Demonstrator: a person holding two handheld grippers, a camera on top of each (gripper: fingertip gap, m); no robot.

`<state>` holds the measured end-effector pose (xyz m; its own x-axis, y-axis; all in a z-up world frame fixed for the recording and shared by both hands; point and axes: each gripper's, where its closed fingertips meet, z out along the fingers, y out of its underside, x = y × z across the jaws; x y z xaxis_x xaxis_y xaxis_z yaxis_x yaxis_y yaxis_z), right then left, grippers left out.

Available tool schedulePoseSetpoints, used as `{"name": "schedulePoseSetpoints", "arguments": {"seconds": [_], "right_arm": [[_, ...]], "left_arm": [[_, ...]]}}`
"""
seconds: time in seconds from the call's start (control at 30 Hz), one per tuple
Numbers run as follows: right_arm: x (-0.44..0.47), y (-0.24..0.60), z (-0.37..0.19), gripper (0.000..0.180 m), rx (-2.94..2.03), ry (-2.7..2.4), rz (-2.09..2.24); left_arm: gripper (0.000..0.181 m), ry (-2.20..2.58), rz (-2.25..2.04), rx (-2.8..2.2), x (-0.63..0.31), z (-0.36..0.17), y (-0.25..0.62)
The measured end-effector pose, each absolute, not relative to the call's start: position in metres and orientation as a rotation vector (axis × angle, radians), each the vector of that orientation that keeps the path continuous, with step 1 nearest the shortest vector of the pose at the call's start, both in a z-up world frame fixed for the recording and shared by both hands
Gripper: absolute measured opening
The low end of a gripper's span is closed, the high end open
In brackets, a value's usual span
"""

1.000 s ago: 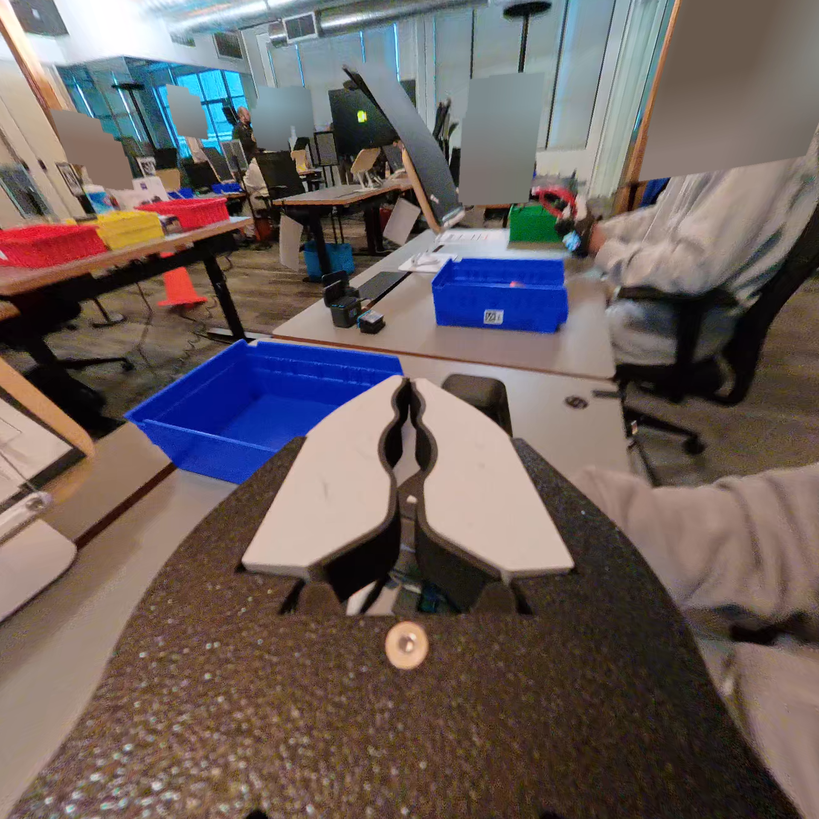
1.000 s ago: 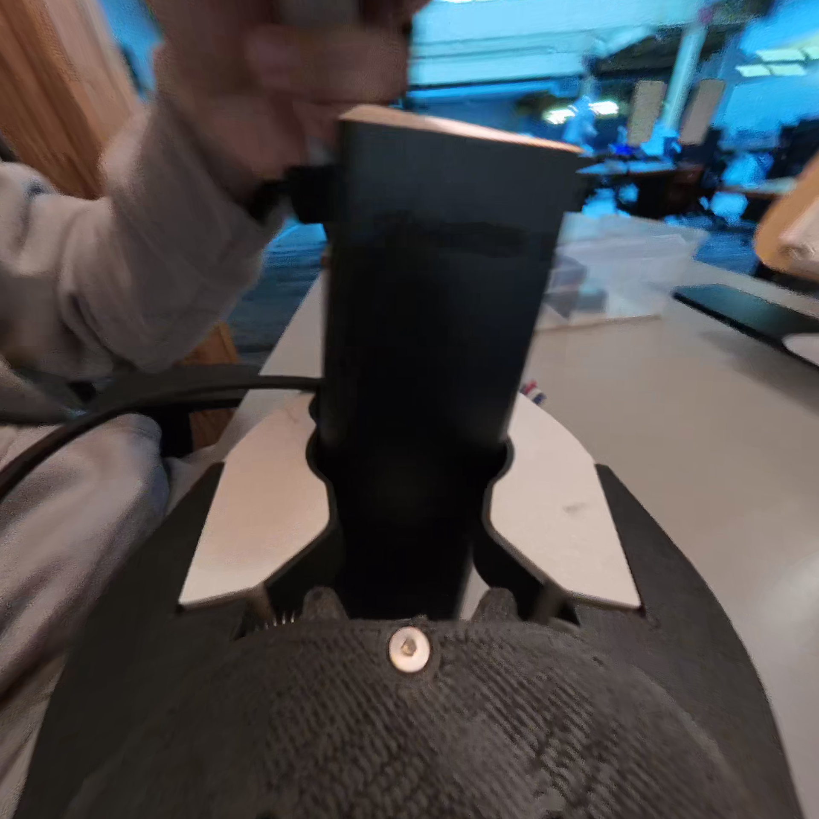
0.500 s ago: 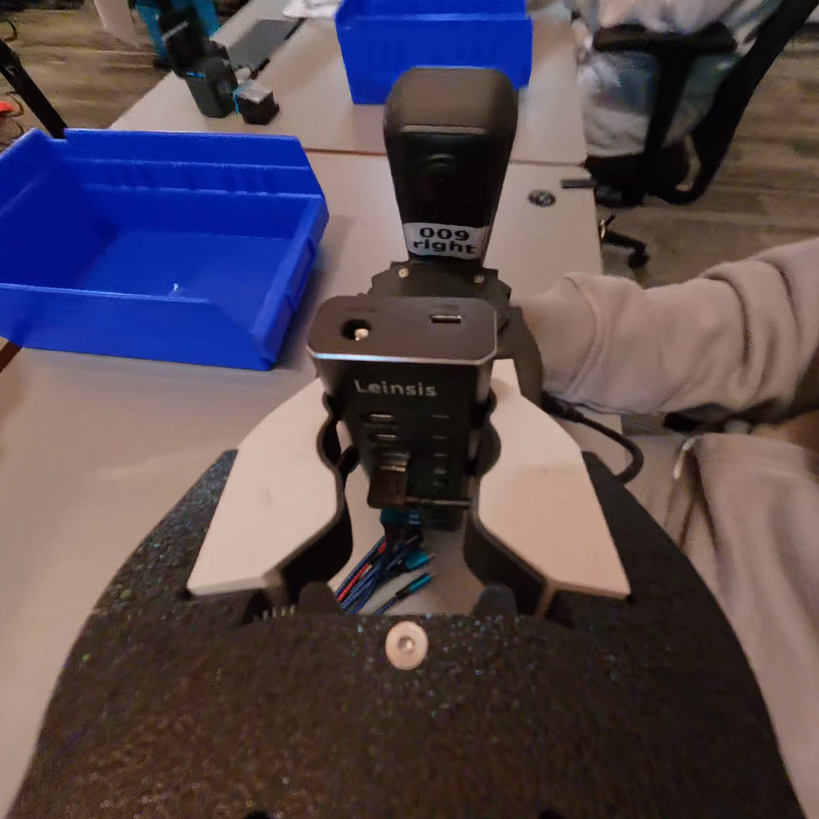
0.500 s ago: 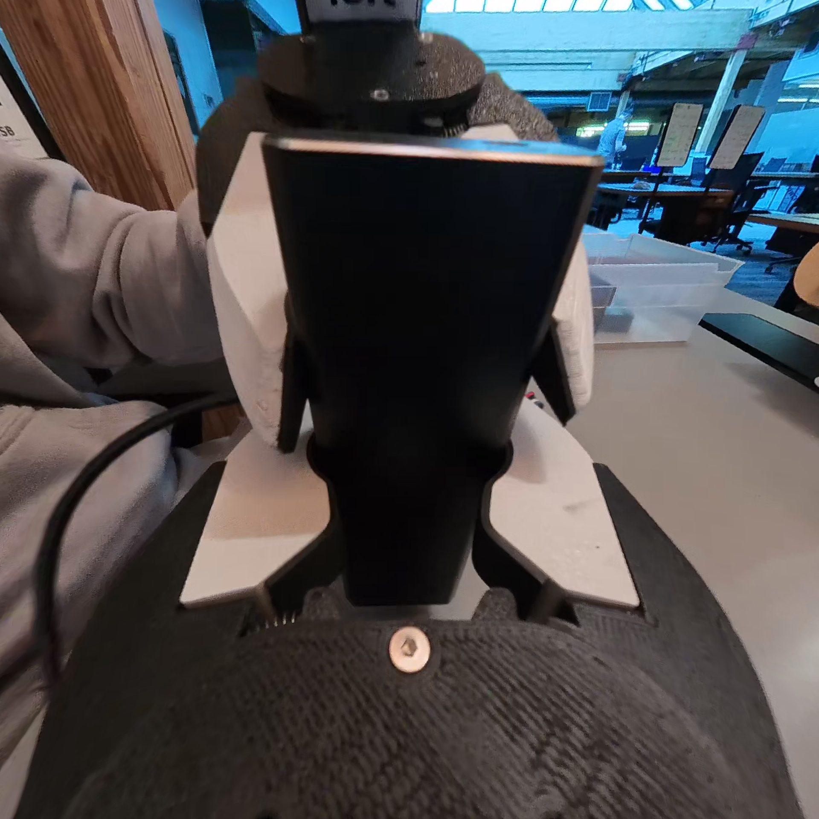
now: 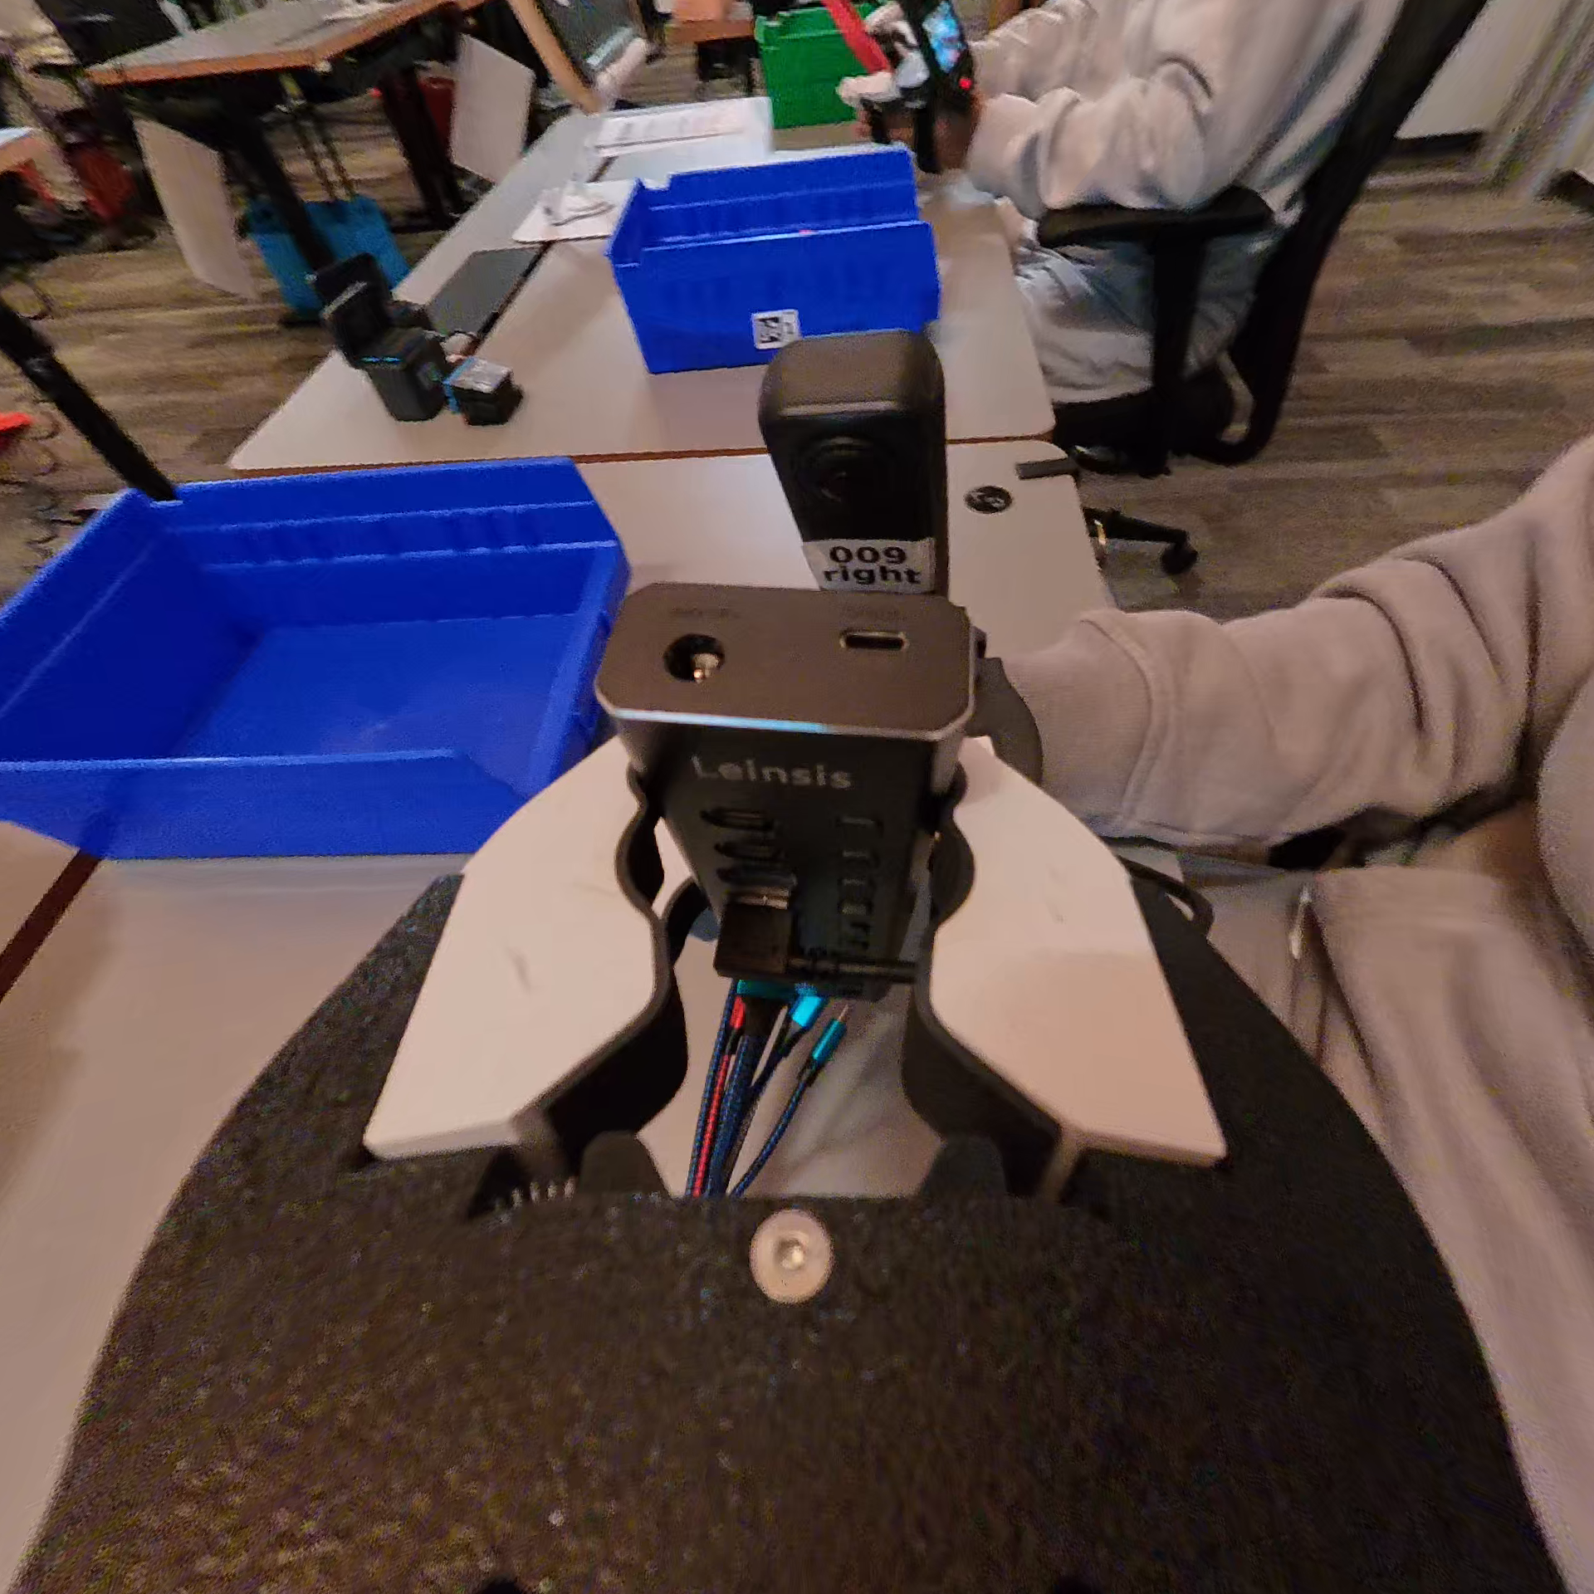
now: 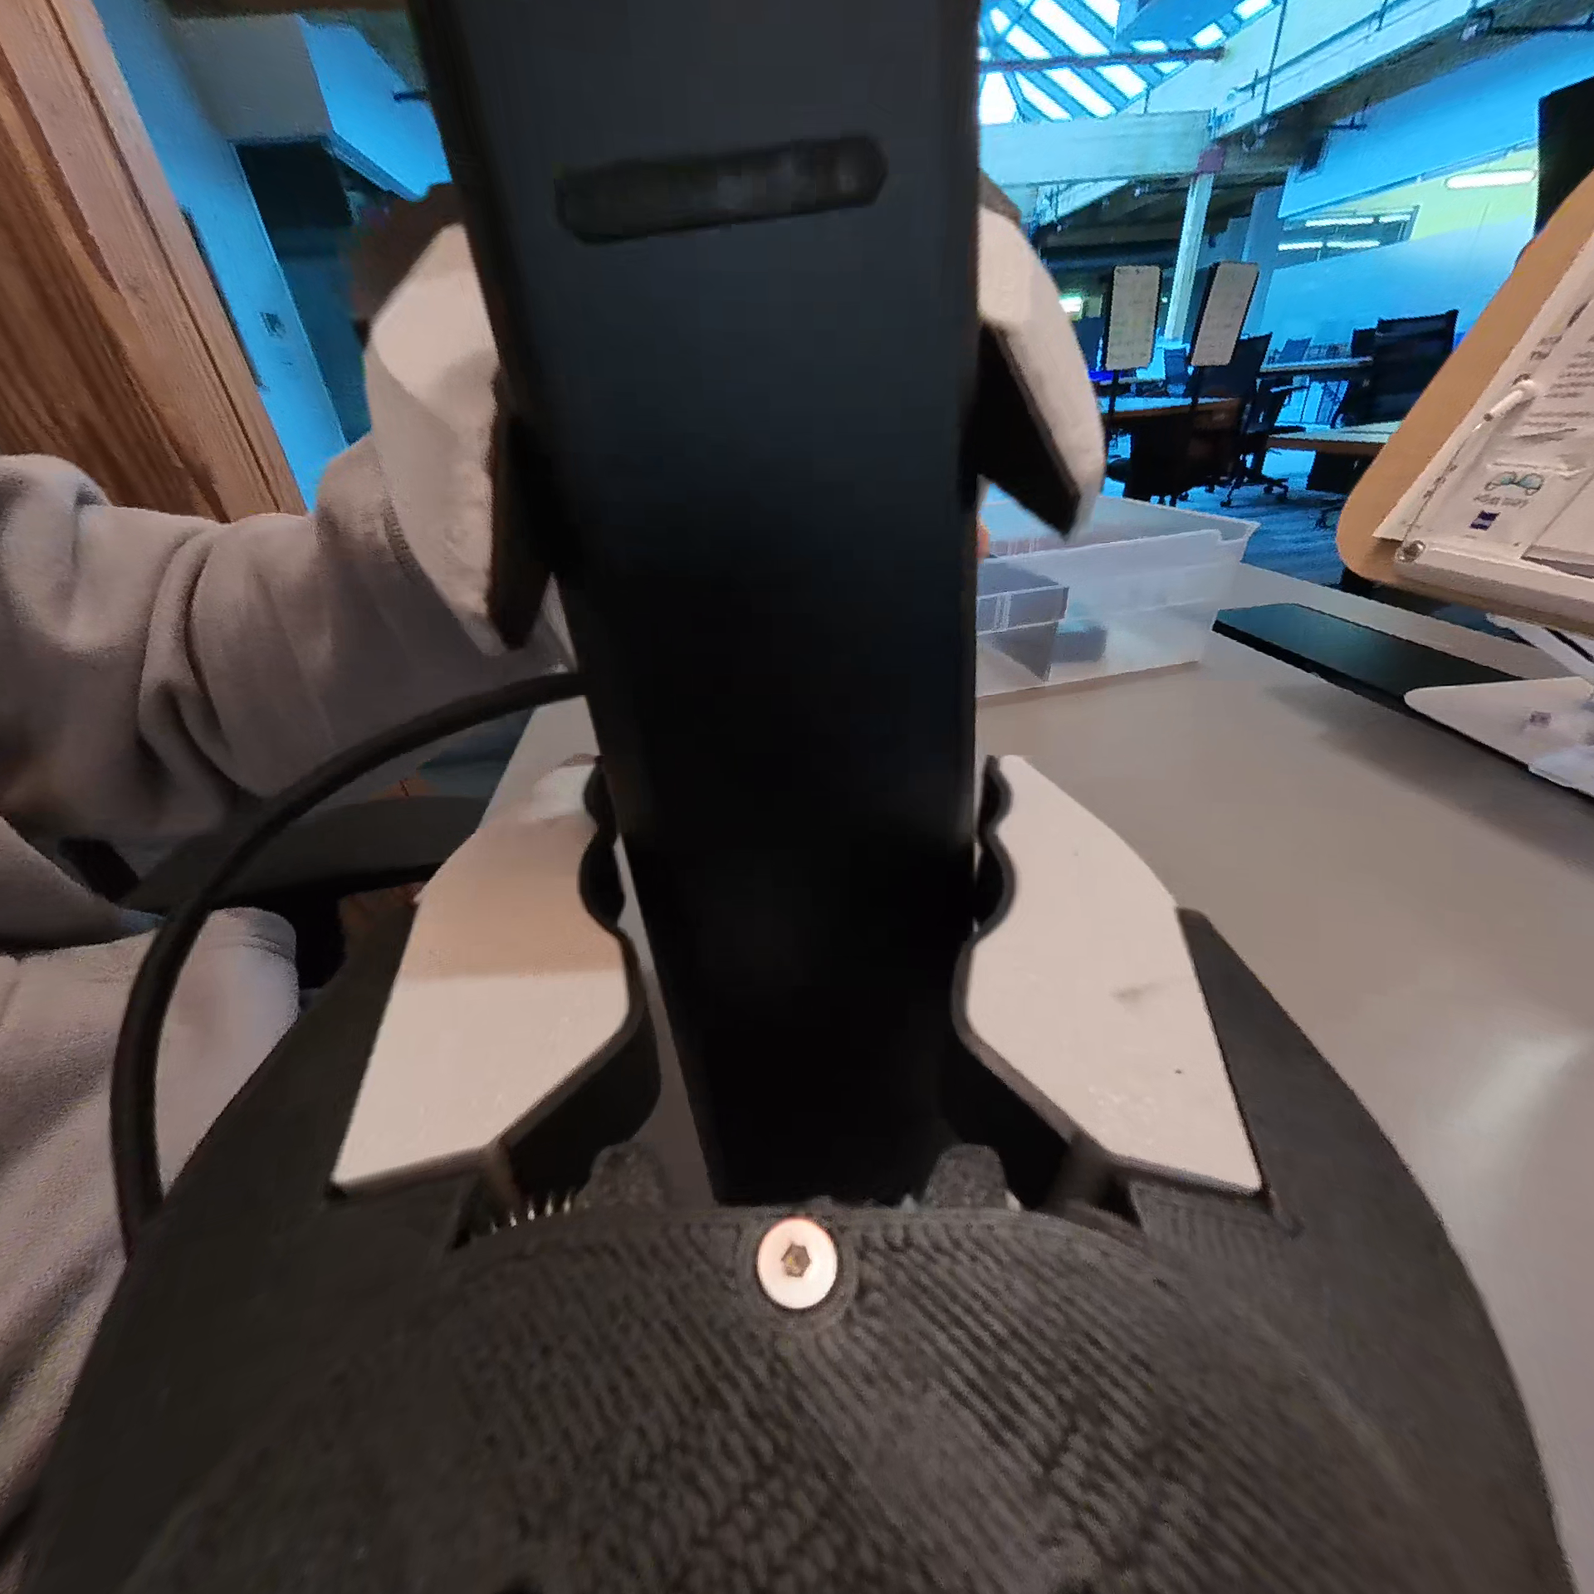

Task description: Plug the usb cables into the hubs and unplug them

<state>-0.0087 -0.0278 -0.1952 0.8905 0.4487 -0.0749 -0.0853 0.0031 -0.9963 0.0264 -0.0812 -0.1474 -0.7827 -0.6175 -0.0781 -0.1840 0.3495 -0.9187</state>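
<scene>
A black USB hub stands upright between both grippers. My left gripper is shut on its sides. A black plug sits in one port, and several blue and red braided cables with teal ends hang below it. The right gripper's camera shows just behind the hub. In the right wrist view my right gripper is shut on the hub's plain back. The left gripper's white fingers clasp it higher up. A black cable loops at the left.
A blue bin sits on the table left of the hub, and another blue bin stands on the far table beside a seated person. A clear plastic box and a clipboard stand are at the right. A sleeved arm reaches in.
The left gripper, shut and empty one second ago, opened, came to the hub held by the right gripper and closed on it. The hub has risen higher in the right view.
</scene>
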Motion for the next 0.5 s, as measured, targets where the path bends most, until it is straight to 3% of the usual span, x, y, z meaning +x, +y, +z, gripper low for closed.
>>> {"name": "schedulePoseSetpoints", "arguments": {"seconds": [0.03,0.5], "right_arm": [[-0.009,-0.028,-0.195,0.074,-1.515,-0.29,0.416],[-0.014,-0.032,-0.226,0.073,-1.586,-0.305,0.402]], "left_arm": [[0.061,2.232,-1.427,-0.69,0.025,-0.15,-0.084],[0.061,2.467,-1.178,-0.647,0.022,-0.183,-0.095]]}}
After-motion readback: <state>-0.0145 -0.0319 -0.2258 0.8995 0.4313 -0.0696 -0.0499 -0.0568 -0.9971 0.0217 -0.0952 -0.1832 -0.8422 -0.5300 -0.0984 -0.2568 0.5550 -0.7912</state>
